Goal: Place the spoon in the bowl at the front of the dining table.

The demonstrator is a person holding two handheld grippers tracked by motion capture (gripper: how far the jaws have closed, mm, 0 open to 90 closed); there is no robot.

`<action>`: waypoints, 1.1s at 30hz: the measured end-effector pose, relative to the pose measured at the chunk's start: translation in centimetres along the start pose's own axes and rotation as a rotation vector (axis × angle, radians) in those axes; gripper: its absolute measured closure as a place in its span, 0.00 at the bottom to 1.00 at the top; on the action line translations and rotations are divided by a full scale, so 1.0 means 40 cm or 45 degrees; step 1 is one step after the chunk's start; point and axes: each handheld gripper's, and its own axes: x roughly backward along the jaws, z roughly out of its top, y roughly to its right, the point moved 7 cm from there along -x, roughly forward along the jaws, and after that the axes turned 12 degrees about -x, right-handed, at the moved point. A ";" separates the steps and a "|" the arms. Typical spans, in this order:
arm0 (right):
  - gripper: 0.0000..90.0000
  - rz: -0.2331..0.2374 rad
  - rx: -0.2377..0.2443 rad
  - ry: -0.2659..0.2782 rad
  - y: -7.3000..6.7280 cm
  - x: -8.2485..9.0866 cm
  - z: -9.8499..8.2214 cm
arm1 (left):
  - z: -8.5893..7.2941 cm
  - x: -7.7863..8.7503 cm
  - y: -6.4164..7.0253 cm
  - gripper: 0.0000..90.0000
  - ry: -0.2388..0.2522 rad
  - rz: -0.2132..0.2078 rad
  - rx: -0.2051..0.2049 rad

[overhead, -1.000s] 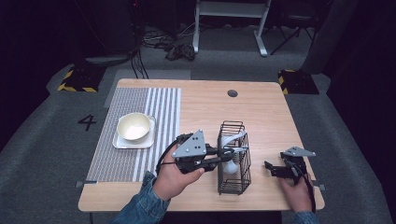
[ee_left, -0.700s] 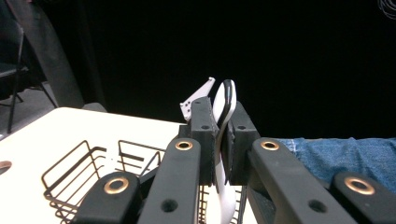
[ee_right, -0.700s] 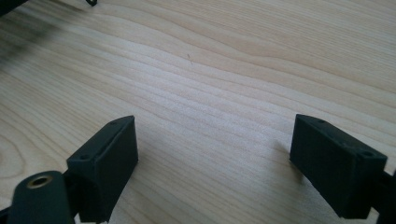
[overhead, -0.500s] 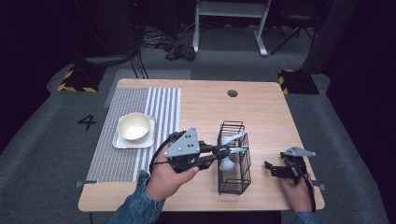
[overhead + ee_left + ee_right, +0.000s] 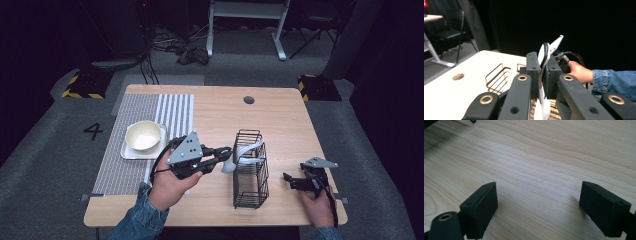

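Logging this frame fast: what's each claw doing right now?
Left claw: closed on a white spoon.
Right claw: open, holding nothing, over the bare wooden table.

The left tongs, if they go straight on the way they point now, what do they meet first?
Probably the black wire basket: the left tongs, shut on a white spoon, point toward its near side, though depth is unclear.

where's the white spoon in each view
High view: the white ceramic spoon is centre, held by the left gripper beside the black wire basket.
Left gripper view: centre, clamped upright between the black fingers.
Right gripper view: not in it.
Shared landmark: the wooden table.
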 end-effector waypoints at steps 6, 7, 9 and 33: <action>0.17 -0.002 -0.001 0.000 0.000 0.001 0.000 | -0.019 0.020 -0.018 0.94 -0.018 0.045 0.014; 0.17 -0.002 -0.002 -0.001 0.000 0.001 -0.001 | -0.022 0.024 -0.021 0.94 -0.021 0.051 0.018; 0.17 -0.002 -0.001 -0.001 0.000 0.001 0.000 | -0.027 0.031 -0.027 0.94 -0.025 0.065 0.028; 0.17 -0.004 -0.004 0.000 0.000 0.001 0.000 | -0.096 0.134 -0.131 0.94 -0.065 0.289 0.106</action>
